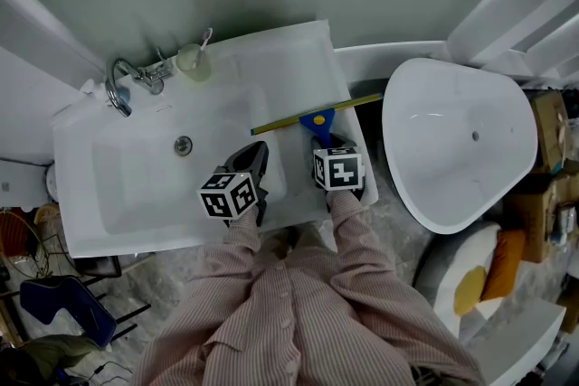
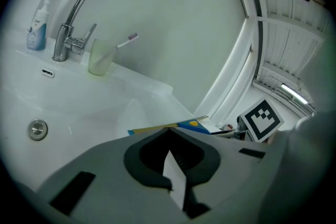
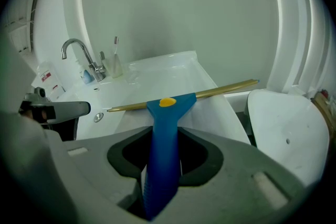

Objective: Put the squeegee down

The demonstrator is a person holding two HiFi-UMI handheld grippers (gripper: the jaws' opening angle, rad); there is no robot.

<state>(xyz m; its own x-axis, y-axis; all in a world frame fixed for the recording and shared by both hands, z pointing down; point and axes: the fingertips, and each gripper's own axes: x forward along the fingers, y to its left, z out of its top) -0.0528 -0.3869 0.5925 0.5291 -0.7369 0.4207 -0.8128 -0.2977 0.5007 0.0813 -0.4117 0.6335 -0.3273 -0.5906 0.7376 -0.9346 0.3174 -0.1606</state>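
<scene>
Pinching the one squeegee (image 3: 169, 105) by its handle, the right gripper (image 3: 165, 132) is holding the blade across the sink (image 1: 136, 221) ledge, near its right edge. The left gripper (image 2: 168, 131), jaws pressed together, is hovering over the open basin.

The squeegee (image 3: 166, 113), a blue plastic handle with a yellow stud and a long, thin yellow blade bar, is clamped by its handle in the jaws of the right gripper (image 3: 161, 165). Its bar stretches crosswise over the flat right side of the white washbasin (image 1: 136, 203).
</scene>
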